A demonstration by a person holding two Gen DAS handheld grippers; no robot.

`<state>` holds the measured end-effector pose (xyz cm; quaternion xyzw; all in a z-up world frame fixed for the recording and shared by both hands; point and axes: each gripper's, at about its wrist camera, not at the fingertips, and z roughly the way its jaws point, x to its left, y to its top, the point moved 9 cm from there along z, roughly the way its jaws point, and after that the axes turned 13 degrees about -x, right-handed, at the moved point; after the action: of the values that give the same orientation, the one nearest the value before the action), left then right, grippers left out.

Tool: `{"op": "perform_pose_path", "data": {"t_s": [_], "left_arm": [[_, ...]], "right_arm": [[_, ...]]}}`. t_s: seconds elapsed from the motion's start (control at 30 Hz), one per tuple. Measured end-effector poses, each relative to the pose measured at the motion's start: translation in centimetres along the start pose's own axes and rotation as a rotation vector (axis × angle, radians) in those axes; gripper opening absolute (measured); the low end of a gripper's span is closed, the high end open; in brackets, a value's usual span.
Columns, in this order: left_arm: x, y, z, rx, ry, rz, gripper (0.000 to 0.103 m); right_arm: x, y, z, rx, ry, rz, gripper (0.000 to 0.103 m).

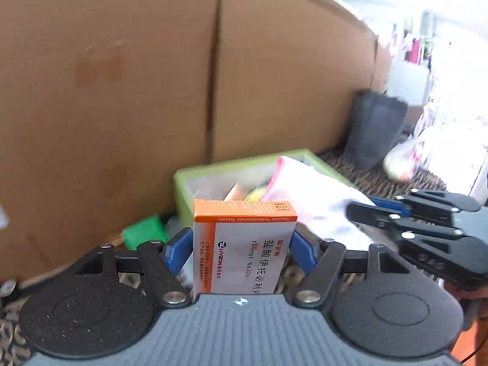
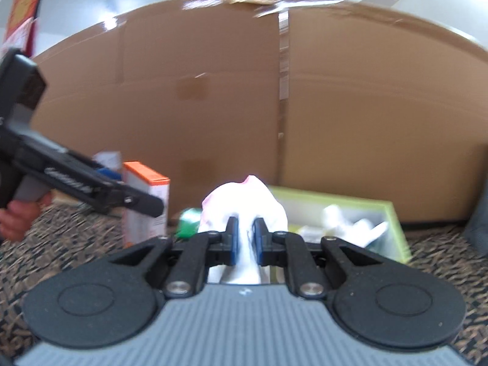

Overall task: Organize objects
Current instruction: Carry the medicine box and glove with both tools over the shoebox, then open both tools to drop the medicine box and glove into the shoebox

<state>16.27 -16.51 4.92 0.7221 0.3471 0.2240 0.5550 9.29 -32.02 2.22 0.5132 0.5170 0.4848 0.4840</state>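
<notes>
Gripping the medicine box (image 1: 244, 244) squarely in your left claw (image 1: 241, 248) and the white pouch (image 2: 244, 210) pinched in your right claw (image 2: 245, 241), you hovered beside the green tray (image 2: 393, 210), needing a level, unhurried drop in.

Background only: big cardboard box (image 1: 122, 76) fills the rear of both views, vertical seam down its face, tape strip along that seam and shiny tape on the top flaps in the right wrist view. Tabletop (image 2: 442, 259) has a brown-and-black mottled cover. Dark grey bag (image 1: 376, 128) stands upright on it at the box's right end, near a blurred white plastic bag (image 1: 408, 158) further right. Behind that, a bright, washed-out room with pink shapes, too blurred to identify. Right wrist view top left: red-and-orange poster (image 2: 24, 9) on a white wall.
</notes>
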Motion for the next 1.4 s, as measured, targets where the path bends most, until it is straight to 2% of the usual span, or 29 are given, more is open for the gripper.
{"op": "perform_pose_path", "data": {"t_s": [0.23, 0.4, 0.53, 0.63, 0.77, 0.87, 1.0, 1.1, 1.2, 1.23, 1.3, 1.33, 1.37, 1.4], "left_arm": [[-3.1, 4.3, 5.4, -0.049, -0.032, -0.020, 0.072], [-4.1, 5.0, 9.6, -0.048, -0.022, -0.010, 0.072], [-4.1, 3.7, 13.4, 0.008, -0.005, -0.015, 0.071], [-3.2, 3.0, 16.2, 0.007, 0.041, 0.002, 0.072], [-1.8, 1.7, 19.5, 0.032, 0.110, 0.020, 0.075], [-1.4, 0.3, 21.0, 0.059, 0.129, 0.028, 0.078], [-1.8, -1.8, 22.4, 0.119, 0.105, 0.004, 0.079], [-2.1, -3.4, 22.8, 0.182, 0.083, 0.048, 0.078], [-2.1, -2.8, 21.5, 0.150, 0.075, 0.038, 0.078], [-2.2, -2.5, 20.9, 0.140, 0.063, 0.027, 0.078], [-2.3, -1.2, 19.4, 0.097, 0.049, 0.002, 0.081], [-2.0, -0.4, 18.4, 0.067, 0.051, -0.011, 0.085], [-1.7, 0.1, 17.3, 0.034, 0.059, -0.026, 0.087], [-1.6, 0.7, 16.3, 0.003, 0.070, -0.041, 0.091]], "right_arm": [[-5.5, 1.6, 3.2, -0.039, -0.087, -0.016, 0.011], [-8.6, 1.6, 5.9, -0.054, -0.120, -0.047, 0.011], [-10.3, 0.2, 8.3, -0.028, -0.117, -0.029, 0.011], [-11.1, -1.7, 10.5, 0.019, -0.102, -0.040, 0.011], [-12.2, -6.2, 14.2, 0.187, -0.094, -0.097, 0.012], [-12.5, -8.6, 15.5, 0.268, -0.081, -0.118, 0.013], [-12.7, -9.1, 15.7, 0.271, -0.070, -0.086, 0.013], [-13.3, -9.4, 15.6, 0.264, -0.069, -0.042, 0.013], [-12.8, -9.3, 15.5, 0.259, -0.077, -0.028, 0.015], [-13.0, -9.2, 15.5, 0.260, -0.086, -0.021, 0.019], [-13.0, -8.6, 15.0, 0.243, -0.112, -0.019, 0.046], [-13.1, -8.1, 14.6, 0.225, -0.139, -0.024, 0.076], [-13.1, -7.7, 14.2, 0.202, -0.172, -0.035, 0.080], [-12.8, -7.1, 13.6, 0.171, -0.187, -0.054, 0.080]]}}
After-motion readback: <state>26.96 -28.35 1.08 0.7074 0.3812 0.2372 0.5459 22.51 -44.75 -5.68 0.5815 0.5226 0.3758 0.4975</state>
